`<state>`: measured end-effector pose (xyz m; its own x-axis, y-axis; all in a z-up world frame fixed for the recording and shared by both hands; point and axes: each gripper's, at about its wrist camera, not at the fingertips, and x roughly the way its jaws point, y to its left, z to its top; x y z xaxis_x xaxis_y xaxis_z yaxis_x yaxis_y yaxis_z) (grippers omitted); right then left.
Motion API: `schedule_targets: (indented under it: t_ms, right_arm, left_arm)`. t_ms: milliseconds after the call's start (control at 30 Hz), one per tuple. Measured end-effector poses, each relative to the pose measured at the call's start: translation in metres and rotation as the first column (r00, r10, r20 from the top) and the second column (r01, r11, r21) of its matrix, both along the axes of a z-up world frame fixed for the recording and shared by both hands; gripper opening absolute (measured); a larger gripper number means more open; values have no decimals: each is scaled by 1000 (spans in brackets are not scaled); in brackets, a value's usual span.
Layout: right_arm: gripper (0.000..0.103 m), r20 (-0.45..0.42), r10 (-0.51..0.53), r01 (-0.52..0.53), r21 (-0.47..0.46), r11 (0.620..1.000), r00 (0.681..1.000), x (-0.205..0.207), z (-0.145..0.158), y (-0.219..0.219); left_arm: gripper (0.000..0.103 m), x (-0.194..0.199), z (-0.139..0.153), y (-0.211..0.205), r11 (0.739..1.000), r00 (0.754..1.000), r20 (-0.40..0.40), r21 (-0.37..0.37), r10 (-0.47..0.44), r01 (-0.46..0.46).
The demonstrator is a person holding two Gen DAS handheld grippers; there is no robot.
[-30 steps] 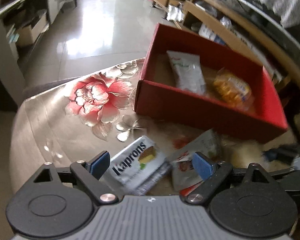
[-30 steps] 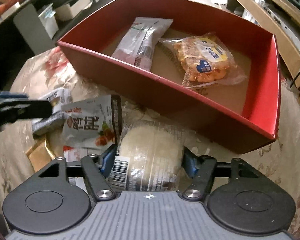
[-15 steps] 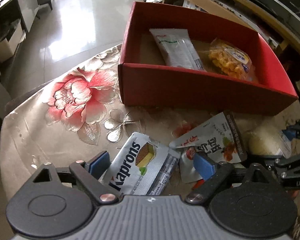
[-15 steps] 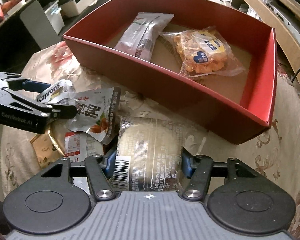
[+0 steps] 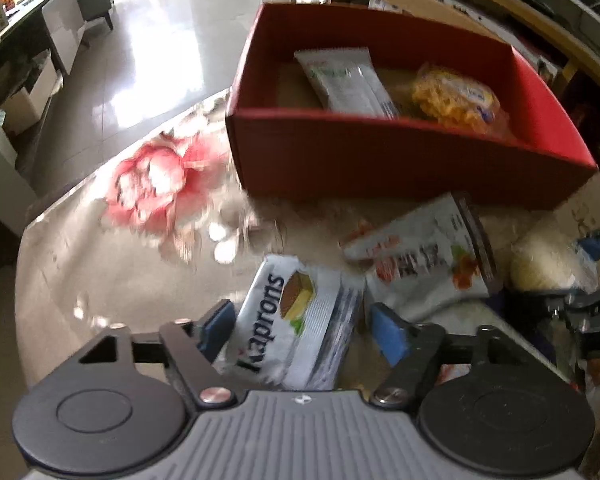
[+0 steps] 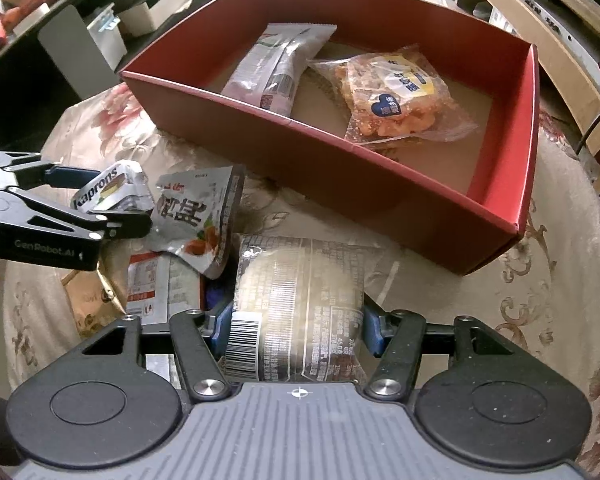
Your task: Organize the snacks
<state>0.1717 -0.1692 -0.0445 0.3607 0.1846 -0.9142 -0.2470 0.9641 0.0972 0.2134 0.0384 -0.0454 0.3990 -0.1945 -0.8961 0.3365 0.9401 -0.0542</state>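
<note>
A red box [image 6: 380,184] [image 5: 380,152] holds a grey-white packet [image 6: 280,64] and a bag of orange snacks [image 6: 392,96]. My right gripper [image 6: 294,324] is shut on a clear-wrapped round bun pack [image 6: 300,300], just in front of the box. My left gripper [image 5: 304,324] straddles a white Kaprons wafer pack [image 5: 296,316] with its jaws apart; it also shows in the right wrist view [image 6: 104,208]. A silver nut pouch [image 6: 196,220] [image 5: 424,268] lies between the two packs.
A flowered cloth [image 5: 120,272] covers the round table. A white-and-red packet [image 6: 148,288] and a gold packet [image 6: 88,296] lie under the pouch. Shelves [image 5: 460,4] stand behind the box; open floor [image 5: 160,48] lies to the far left.
My left gripper has moved forward and its jaws have narrowed around the Kaprons pack. My right gripper keeps hold of the bun pack and has risen slightly.
</note>
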Motion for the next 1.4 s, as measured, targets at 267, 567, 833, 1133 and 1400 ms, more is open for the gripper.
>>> schedule_targets:
  t_ms: [267, 567, 833, 1133, 1400]
  right_arm:
    - [67, 5, 30, -30, -13, 999, 1000, -15, 3, 0]
    - [77, -2, 7, -7, 5, 1000, 1000, -4, 0, -7]
    - [69, -3, 28, -28, -13, 1000, 1000, -7, -2, -2]
    - [66, 31, 36, -34, -52, 998, 999, -20, 8, -1]
    - [66, 73, 14, -13, -12, 1000, 997, -31, 25, -6]
  left_arm:
    - [72, -22, 0, -6, 1000, 1000, -22, 19, 16, -15]
    - [89, -7, -6, -21, 997, 998, -27, 45, 60, -59]
    - [62, -13, 0, -12, 989, 989, -17, 33, 146, -145]
    - [59, -25, 8, 10, 960, 966, -84, -120, 244, -253]
    - [59, -38, 25, 17, 934, 964, -77, -238, 255, -267]
